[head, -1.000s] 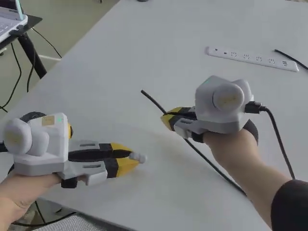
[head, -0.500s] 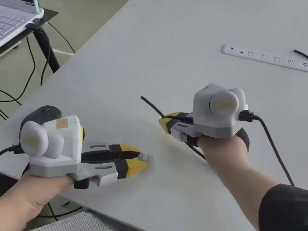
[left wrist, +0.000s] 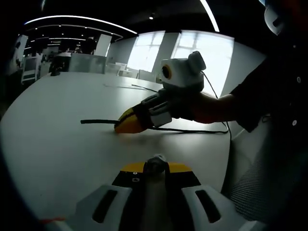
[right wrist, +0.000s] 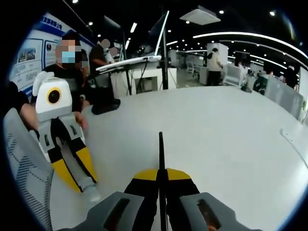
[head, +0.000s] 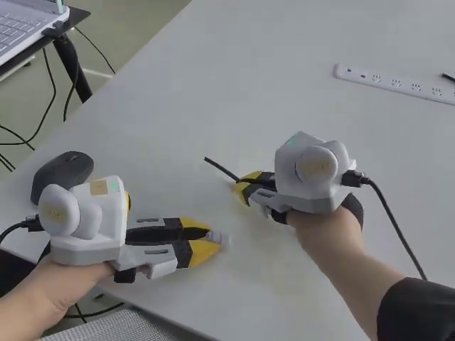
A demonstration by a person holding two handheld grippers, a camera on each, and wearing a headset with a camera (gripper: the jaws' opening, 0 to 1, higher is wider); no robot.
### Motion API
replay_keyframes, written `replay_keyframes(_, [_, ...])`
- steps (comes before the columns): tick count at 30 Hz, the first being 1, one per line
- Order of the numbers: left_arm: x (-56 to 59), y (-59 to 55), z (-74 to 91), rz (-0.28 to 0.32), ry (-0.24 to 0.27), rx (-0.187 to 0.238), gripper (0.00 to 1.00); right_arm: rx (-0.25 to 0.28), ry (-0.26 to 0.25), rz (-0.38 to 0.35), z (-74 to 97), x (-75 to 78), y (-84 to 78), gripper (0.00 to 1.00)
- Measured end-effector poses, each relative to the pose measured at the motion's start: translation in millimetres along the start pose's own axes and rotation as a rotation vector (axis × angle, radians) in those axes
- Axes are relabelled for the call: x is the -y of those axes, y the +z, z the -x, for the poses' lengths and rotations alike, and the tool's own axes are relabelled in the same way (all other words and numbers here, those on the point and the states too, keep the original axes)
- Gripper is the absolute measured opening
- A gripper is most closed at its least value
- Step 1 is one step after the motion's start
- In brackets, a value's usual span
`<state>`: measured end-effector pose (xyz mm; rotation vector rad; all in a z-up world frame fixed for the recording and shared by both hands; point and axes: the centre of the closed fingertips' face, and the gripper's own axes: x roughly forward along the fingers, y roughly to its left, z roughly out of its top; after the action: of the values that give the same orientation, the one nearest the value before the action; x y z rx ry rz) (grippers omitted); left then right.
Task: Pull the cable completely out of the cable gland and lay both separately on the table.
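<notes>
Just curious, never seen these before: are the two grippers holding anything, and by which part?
The left gripper pinches the cable gland, one end poking past the jaws; the right gripper clamps the black cable near its free end.

A dark mouse [head: 62,168] sits at the white table's [head: 234,78] edge, a white power strip [head: 394,84] well apart from it.

white table [head: 234,71], black mouse [head: 62,167] near edge, power strip [head: 394,84] far side, black cable [head: 220,170]

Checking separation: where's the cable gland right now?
Head view, lower left of centre: the cable gland is clamped at the tips of the left gripper, apart from the cable held in the right gripper.
</notes>
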<state>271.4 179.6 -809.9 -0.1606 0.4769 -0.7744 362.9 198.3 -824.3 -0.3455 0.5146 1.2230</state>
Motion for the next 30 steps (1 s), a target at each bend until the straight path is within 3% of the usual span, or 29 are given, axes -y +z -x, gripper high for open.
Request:
replay_keyframes(9, [-2.2,-2.6,-0.7,-0.016,0.01,0.004,0.16,0.012,0.008,0.003,2.0,-0.4,3.5,0.0])
replay_keyframes(12, [-2.2,-5.1,-0.8,-0.027,0.012,-0.001,0.16,0.018,0.014,-0.014,1.4,-2.4,4.6,0.04])
replay_keyframes(21, [-1.3,-3.5,1.0,0.02,0.003,0.011,0.16,0.023,0.016,-0.02,0.4,-2.2,5.6,0.1])
replay_keyframes(28, [-1.4,1.8,0.7,0.041,0.001,0.03,0.34,0.003,0.011,-0.031,5.2,-1.1,2.2,0.17])
replay_keyframes(30, [-1.5,1.9,1.0,0.043,0.004,0.022,0.34,-0.006,0.01,-0.024,9.0,-1.3,0.1,0.18])
